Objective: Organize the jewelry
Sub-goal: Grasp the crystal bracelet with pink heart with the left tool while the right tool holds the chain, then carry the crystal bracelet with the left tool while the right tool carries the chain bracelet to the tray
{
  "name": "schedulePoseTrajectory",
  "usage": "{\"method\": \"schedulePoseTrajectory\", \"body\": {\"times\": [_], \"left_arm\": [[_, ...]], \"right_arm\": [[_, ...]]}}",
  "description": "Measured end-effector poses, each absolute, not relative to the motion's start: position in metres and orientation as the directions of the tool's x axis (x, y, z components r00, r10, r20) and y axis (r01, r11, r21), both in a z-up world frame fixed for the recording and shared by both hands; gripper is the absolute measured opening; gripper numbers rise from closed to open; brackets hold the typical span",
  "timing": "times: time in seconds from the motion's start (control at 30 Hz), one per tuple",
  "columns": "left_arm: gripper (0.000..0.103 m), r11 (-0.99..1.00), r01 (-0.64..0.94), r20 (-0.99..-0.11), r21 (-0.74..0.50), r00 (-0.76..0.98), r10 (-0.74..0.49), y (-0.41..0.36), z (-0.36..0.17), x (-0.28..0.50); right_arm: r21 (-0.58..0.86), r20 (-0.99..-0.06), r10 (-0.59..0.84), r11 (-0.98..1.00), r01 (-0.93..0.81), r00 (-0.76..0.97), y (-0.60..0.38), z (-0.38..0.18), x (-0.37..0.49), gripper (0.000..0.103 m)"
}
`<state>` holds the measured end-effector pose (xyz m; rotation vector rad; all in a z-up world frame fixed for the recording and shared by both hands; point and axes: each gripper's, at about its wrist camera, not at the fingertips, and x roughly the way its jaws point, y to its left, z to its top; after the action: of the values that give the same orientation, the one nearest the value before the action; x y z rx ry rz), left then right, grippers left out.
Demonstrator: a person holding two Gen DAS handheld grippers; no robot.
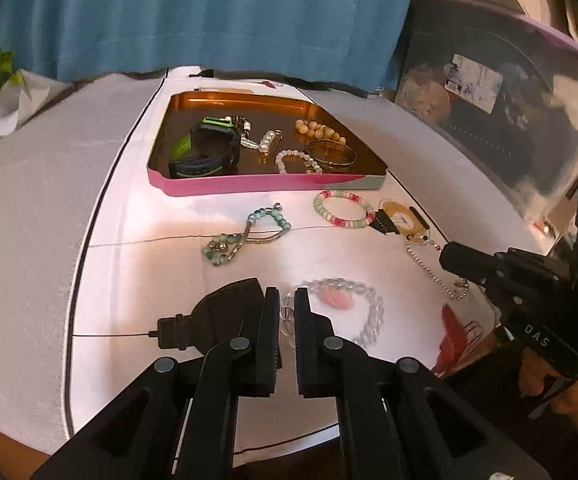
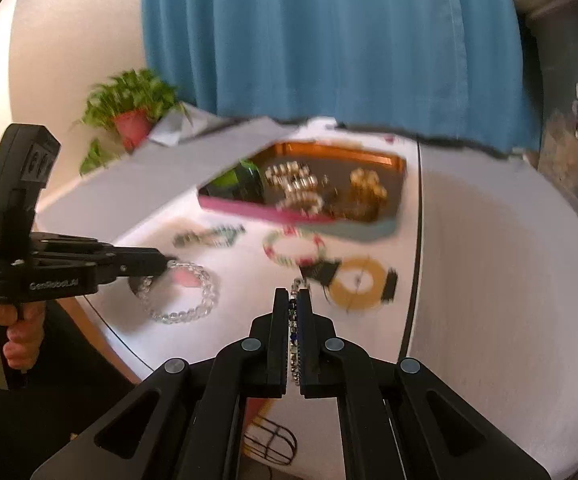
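Note:
A pink tin tray (image 1: 265, 184) with a gold inside holds a watch, pearl pieces, a beaded bracelet and a bangle; it also shows blurred in the right wrist view (image 2: 249, 209). My left gripper (image 1: 287, 300) is shut on the clear bead bracelet (image 1: 373, 316) with a pink charm, low on the white cloth. My right gripper (image 2: 293, 300) is shut on a silver bead chain (image 2: 295, 352), which also shows in the left wrist view (image 1: 433, 272). A teal bead bracelet (image 1: 245, 232), a pink-green bracelet (image 1: 343, 210) and a yellow ring piece (image 1: 403, 220) lie loose before the tray.
A clear plastic storage box (image 1: 501, 120) with a purple lid stands at the right. A potted plant (image 2: 133, 112) stands at the far left. A blue curtain (image 2: 329, 40) hangs behind the table. A red-printed card (image 1: 455, 336) lies near the table's front edge.

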<state>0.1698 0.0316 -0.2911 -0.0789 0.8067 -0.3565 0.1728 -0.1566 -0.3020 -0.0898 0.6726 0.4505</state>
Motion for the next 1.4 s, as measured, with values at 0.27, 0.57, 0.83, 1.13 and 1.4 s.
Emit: {"method": "schedulePoseTrajectory", "body": {"times": [0.27, 0.57, 0.83, 1.13, 1.4], "left_arm": [[0.009, 0.939, 0.307, -0.708, -0.153, 0.629, -0.321, 0.023, -0.300, 0.168], [0.009, 0.932, 0.354, -0.724, -0.083, 0.621, -0.300, 0.011, -0.301, 0.176], [0.005, 0.950, 0.259, -0.767, -0.177, 0.568, -0.298, 0.017, -0.288, 0.182], [0.005, 0.970, 0.219, -0.709, -0.103, 0.668, -0.226, 0.010, -0.224, 0.159], [0.005, 0.967, 0.248, -0.656, -0.054, 0.721, -0.222, -0.003, -0.177, 0.133]], "right_arm": [[0.010, -0.665, 0.301, 0.918, -0.395, 0.683, -0.154, -0.315, 0.178, 0.006], [0.013, -0.666, 0.285, 0.928, -0.371, 0.689, -0.155, -0.318, 0.181, 0.021], [0.084, -0.645, 0.317, 0.934, -0.347, 0.695, -0.170, -0.305, 0.179, 0.004], [-0.002, -0.671, 0.262, 0.935, -0.355, 0.694, -0.154, -0.274, 0.148, 0.004], [0.034, -0.648, 0.295, 0.932, -0.360, 0.702, -0.154, -0.234, 0.130, 0.004]]}}
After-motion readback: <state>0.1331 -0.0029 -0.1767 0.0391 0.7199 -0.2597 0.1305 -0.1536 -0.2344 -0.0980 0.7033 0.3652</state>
